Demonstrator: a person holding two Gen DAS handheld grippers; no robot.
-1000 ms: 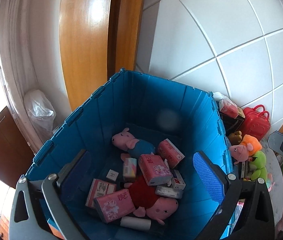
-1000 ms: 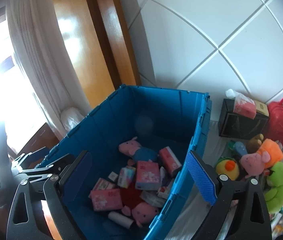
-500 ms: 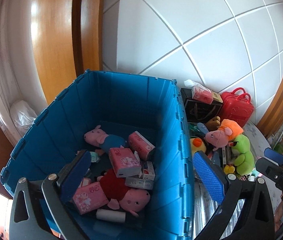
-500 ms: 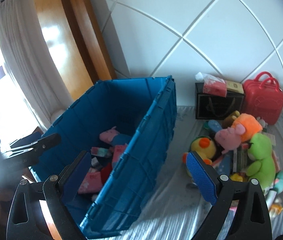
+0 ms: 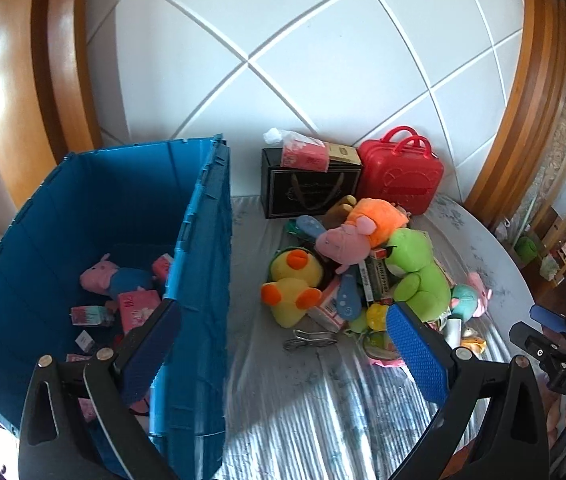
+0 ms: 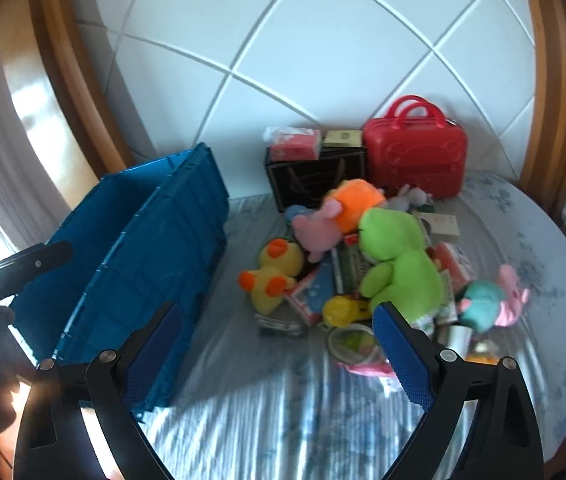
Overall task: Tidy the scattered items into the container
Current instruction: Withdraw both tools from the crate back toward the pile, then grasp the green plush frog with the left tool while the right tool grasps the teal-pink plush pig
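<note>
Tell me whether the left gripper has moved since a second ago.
Yes. The left gripper swung right: the blue crate, central before, now sits at the left, and the toy pile lies ahead.

Both grippers have swung rightward, off the blue crate. A second ago each looked down into it; now the crate sits left of the left gripper, whose right finger reaches over the toy pile. The right gripper now faces the green plush, with the crate off to its left.

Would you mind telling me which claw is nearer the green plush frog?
Right. The right claw hovers just before the green plush frog; the left claw sits beside the bin.
</note>
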